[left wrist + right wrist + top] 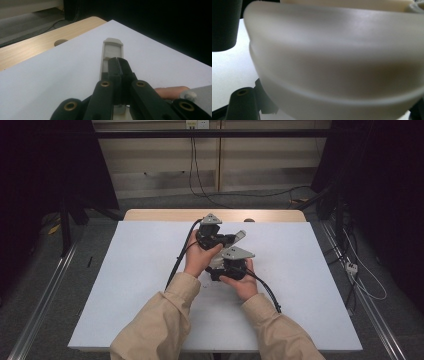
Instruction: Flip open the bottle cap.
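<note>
Item one: the table (150, 270), covered by a white sheet, with a strip of bare wood along its far edge (30, 47) and a round hole in that wood (60, 42). I noted both hands meeting near the middle of the sheet, tan sleeves (160, 320) coming in from the near edge.

Item two: the left gripper (119, 65), held in the left hand (199, 257). In the left gripper view I saw its two black jaws pressed together at the tips, with a long, flat pale-grey plastic piece (112, 53) lying beneath and running on past them. I could not tell whether the jaws pinched an edge of that piece or merely sat closed above it. In the high view the same pale piece (239, 236) stuck out slantwise from the front of this gripper (227, 239), toward the far right.

Item three: the right gripper (227, 269), held in the right hand (245, 282), just beside and slightly nearer than the left one, its grey three-cornered plate (236, 253) uppermost. In the right gripper view a blurred, rounded whitish plastic body (337, 62) sat very close to the lens. I could not tell how wide these jaws stood or whether they had hold of it.

Item four: a black cable (177, 262) trailing from the left gripper, and another (267, 292) from the right.

Item five: a fingertip (171, 91) beside the left gripper's jaws, resting low against the sheet.
</note>
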Action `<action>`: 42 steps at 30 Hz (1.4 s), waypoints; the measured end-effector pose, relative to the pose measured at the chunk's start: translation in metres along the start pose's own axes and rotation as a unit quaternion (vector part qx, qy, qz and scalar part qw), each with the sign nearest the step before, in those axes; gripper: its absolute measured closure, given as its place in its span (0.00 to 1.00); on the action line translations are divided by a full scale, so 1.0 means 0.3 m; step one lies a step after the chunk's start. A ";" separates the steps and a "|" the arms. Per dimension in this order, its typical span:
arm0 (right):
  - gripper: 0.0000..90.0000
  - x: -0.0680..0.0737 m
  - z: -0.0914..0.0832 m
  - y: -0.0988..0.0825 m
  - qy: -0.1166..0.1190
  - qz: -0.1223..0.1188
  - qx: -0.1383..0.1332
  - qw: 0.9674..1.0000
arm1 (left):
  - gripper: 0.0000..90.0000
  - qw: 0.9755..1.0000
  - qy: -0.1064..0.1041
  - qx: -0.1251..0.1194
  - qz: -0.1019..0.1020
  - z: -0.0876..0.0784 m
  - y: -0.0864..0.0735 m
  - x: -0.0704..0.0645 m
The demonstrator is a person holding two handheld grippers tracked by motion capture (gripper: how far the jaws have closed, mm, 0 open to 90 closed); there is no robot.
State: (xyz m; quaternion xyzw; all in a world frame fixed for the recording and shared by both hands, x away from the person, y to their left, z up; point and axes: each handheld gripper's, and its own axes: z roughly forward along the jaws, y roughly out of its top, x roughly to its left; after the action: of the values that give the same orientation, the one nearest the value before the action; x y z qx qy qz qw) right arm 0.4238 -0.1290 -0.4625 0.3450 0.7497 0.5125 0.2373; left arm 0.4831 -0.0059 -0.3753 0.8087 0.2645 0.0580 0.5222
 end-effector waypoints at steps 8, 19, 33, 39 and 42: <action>0.20 0.003 0.003 0.001 -0.003 0.001 0.001 1.000 | 1.00 1.000 0.003 0.000 -0.006 -0.029 -0.004 0.005; 0.10 0.001 -0.011 0.000 -0.004 0.023 0.019 1.000 | 0.75 1.000 0.015 -0.010 -0.014 -0.120 -0.030 0.022; 0.08 0.016 -0.071 -0.002 0.000 0.023 0.034 0.999 | 0.49 1.000 0.014 -0.008 -0.022 -0.252 -0.117 0.028; 0.08 -0.005 -0.113 -0.014 -0.004 0.036 0.036 0.999 | 0.43 1.000 0.012 -0.007 -0.026 -0.282 -0.165 0.030; 0.08 -0.006 -0.134 -0.018 -0.002 0.035 0.039 0.999 | 0.39 1.000 0.016 -0.006 -0.022 -0.299 -0.179 0.025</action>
State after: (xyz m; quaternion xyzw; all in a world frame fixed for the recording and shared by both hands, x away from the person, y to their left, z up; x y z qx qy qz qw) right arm 0.3951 -0.1559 -0.4530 0.3808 0.7565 0.4898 0.2071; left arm 0.4367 0.0876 -0.3835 0.7985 0.2904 0.0614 0.5238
